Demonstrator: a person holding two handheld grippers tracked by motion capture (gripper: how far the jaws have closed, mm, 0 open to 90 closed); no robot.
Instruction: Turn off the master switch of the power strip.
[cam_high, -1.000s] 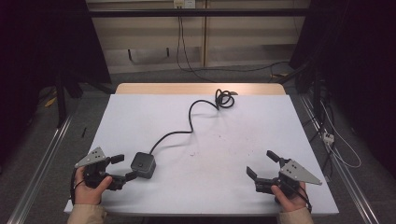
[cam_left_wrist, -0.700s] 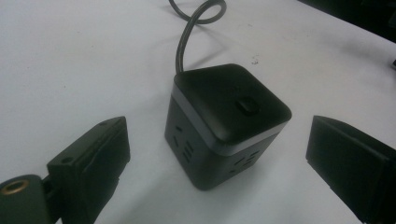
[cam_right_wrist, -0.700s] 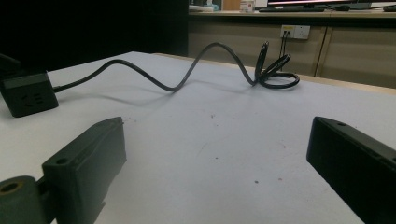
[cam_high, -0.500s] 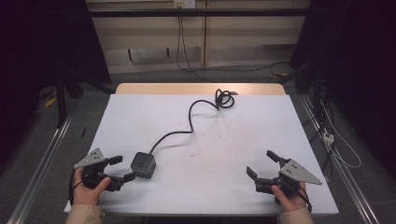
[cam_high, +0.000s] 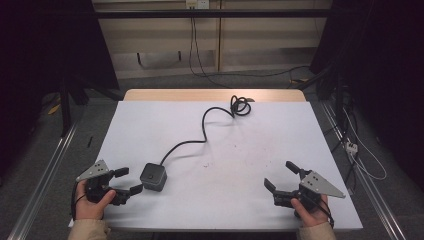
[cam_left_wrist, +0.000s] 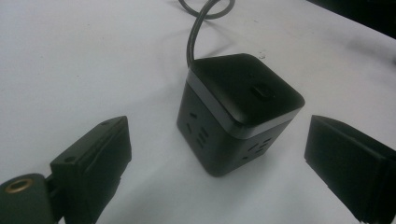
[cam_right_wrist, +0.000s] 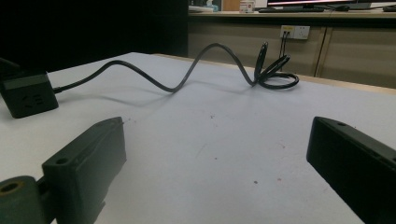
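A black, cube-shaped plastic socket block (cam_high: 153, 176) with a top button is sitting at about seven o'clock on the white table (cam_high: 280, 145), its black cord (cam_high: 200, 142) snaking off toward a coil at twelve o'clock. The left gripper (cam_high: 124, 181) is hovering just beside it with jaws spread to either side of the cube, probably lining up for a grasp. The right gripper (cam_high: 281, 175) is waiting at five o'clock, well apart, jaws likewise spread and gripping nothing.

I see a black cube power strip (cam_high: 153, 176) standing upright near the table's front left, sockets on its sides, its black cable (cam_high: 202, 135) snaking back to a coil
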